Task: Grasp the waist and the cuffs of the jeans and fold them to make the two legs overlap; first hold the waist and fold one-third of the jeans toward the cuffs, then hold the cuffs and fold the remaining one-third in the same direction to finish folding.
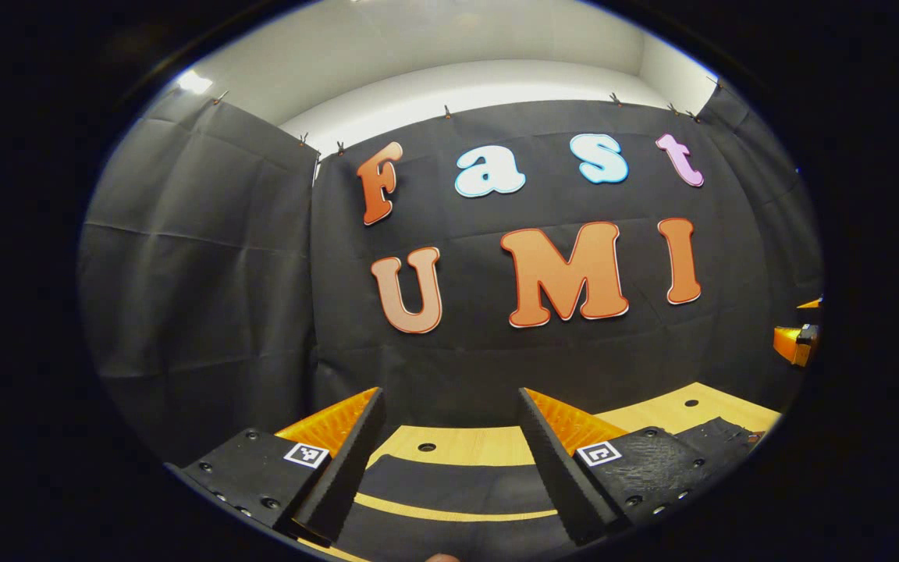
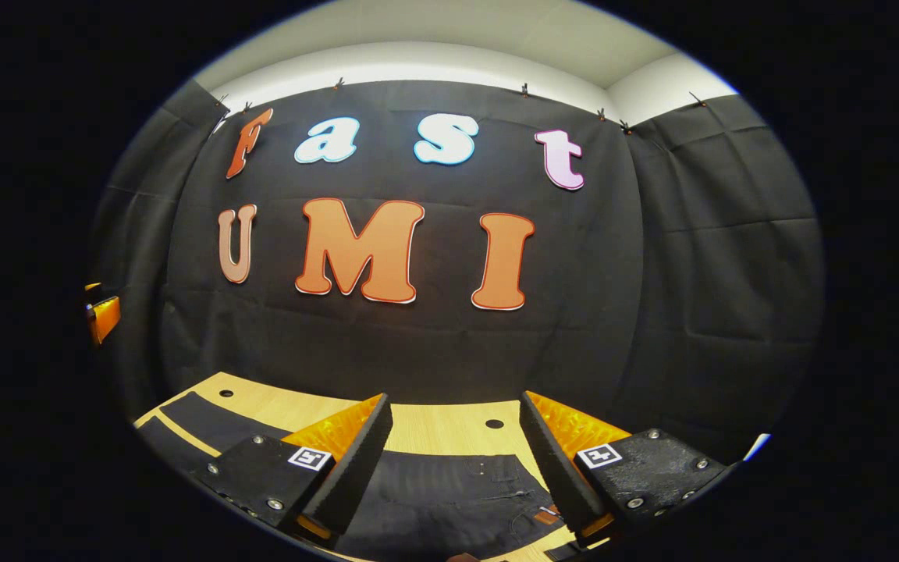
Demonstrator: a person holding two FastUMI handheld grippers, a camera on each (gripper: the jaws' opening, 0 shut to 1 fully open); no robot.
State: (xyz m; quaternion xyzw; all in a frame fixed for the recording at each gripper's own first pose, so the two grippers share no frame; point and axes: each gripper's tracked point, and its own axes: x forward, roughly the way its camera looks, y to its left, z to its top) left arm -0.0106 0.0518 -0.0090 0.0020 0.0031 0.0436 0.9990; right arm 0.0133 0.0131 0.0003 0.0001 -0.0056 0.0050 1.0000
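Dark jeans [image 1: 449, 492] lie flat on the wooden table [image 1: 488, 445]. In the left gripper view the two legs run side by side, with a thin strip of table between them. My left gripper [image 1: 449, 406] hovers open above the legs, holding nothing. In the right gripper view the waist of the jeans [image 2: 457, 499], with its button and fly, lies below and between the fingers. My right gripper [image 2: 456, 402] is open over it and empty. A leg stretches off to the left [image 2: 207, 425].
The table [image 2: 434, 429] has small round holes and ends at the black cloth wall behind. The right gripper [image 1: 797, 343] shows at the right edge of the left gripper view. The left gripper [image 2: 102, 316] shows at the left edge of the right gripper view.
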